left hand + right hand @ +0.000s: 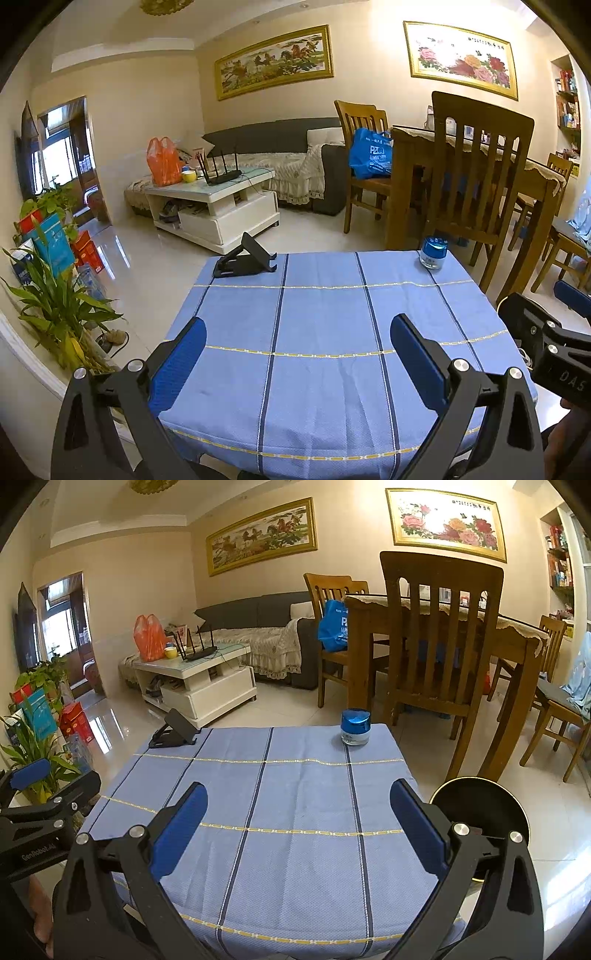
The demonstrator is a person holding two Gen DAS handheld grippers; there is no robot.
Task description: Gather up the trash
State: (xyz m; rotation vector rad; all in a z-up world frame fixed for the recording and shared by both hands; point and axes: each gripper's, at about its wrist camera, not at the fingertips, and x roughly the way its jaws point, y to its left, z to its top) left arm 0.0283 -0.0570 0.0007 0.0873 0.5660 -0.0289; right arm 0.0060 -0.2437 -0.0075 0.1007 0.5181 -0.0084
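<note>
A small table with a blue checked cloth (325, 332) (295, 794) is in front of me. No loose trash shows on it. A round black bin (480, 808) stands on the floor at the table's right side. My left gripper (297, 347) is open and empty over the near half of the cloth. My right gripper (297, 812) is open and empty over the near half too. Each gripper shows at the edge of the other's view: the right one (554, 332) and the left one (40, 797).
A blue-lidded jar (433, 254) (355, 727) stands at the far right corner of the cloth. A black phone stand (245, 260) (173, 733) is at the far left corner. Wooden chairs (439, 638) and a dining table stand behind. Plants (55, 295) line the left.
</note>
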